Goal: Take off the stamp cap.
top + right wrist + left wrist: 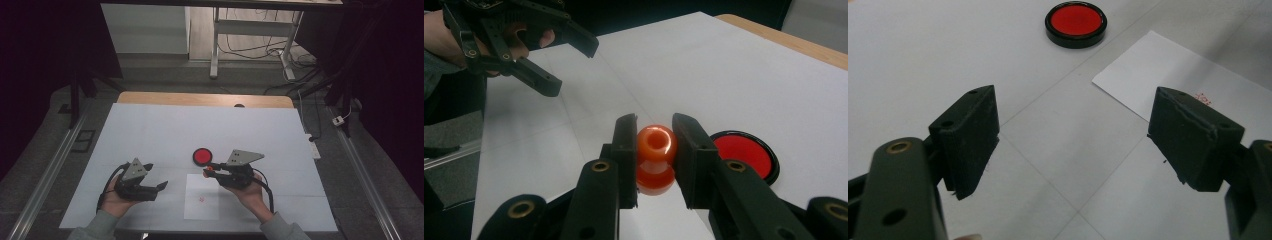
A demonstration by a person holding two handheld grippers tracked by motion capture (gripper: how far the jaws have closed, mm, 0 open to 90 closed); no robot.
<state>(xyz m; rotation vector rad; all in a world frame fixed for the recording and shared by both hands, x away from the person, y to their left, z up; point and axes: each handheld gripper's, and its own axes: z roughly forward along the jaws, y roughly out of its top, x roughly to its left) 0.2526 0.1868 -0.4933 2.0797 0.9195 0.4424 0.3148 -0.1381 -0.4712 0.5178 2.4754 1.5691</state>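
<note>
My right gripper (208, 170) (655, 146) is shut on a small orange knob-shaped stamp (655, 150) (213, 169), held between its two pads with its hollow top showing. Just past it on the white table lies a round red ink pad (202, 156) (745, 153) (1076, 23) in a black rim. A white sheet of paper (201, 192) (1173, 70) with a small red mark (202, 199) (1203, 98) lies near the front edge, between the two hands. My left gripper (161, 187) (1073, 135) (571, 62) hovers left of the sheet, open, with nothing between its jaws.
The table's white cover (150, 135) ends at a wooden strip (205, 99) along the far side. Beyond that stand desk legs (215, 45) and loose cables (295, 60) on the floor. Metal rails (50, 170) run along both sides.
</note>
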